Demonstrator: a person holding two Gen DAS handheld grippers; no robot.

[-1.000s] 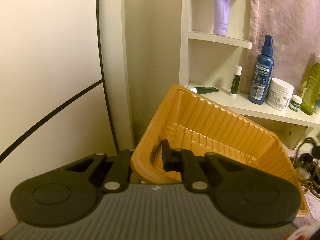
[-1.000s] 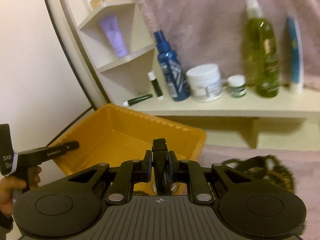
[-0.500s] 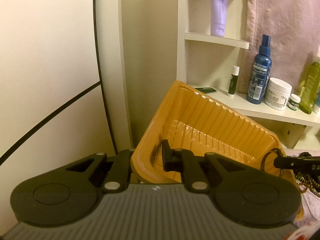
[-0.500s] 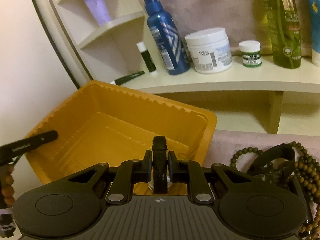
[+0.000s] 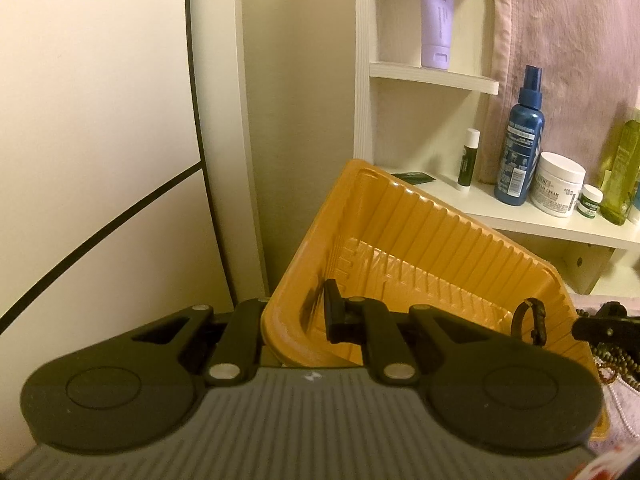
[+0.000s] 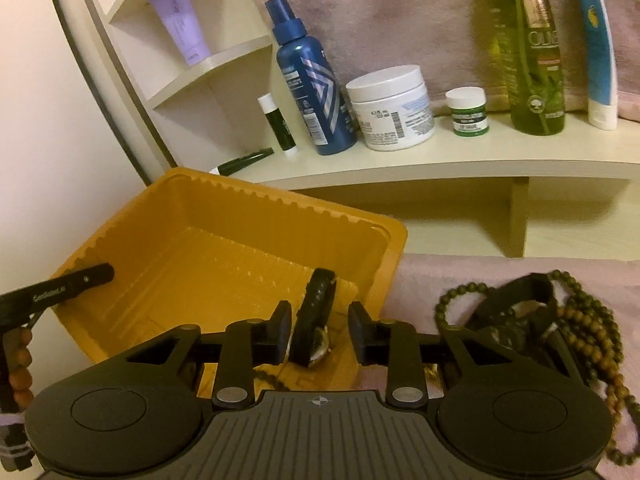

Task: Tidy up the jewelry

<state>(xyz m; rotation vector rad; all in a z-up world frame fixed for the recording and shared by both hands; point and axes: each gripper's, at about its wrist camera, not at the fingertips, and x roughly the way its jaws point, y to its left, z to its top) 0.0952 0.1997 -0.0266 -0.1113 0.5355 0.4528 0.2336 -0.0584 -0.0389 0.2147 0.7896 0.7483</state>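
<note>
My left gripper is shut on the near wall of the orange plastic tray and holds it tilted up. My right gripper is open above the tray, its jaws apart on either side of a black-strapped wristwatch that stands inside the tray. The watch also shows in the left wrist view. A pile of brown bead necklaces and black straps lies on the pink cloth to the tray's right.
A cream shelf behind the tray holds a blue spray bottle, a white cream jar, a small green jar, a green oil bottle and a lip balm. A lilac tube stands on an upper shelf.
My right gripper has opened and let go of the wristwatch, which now stands inside the tray. My left gripper has kept its hold on the tilted tray.
</note>
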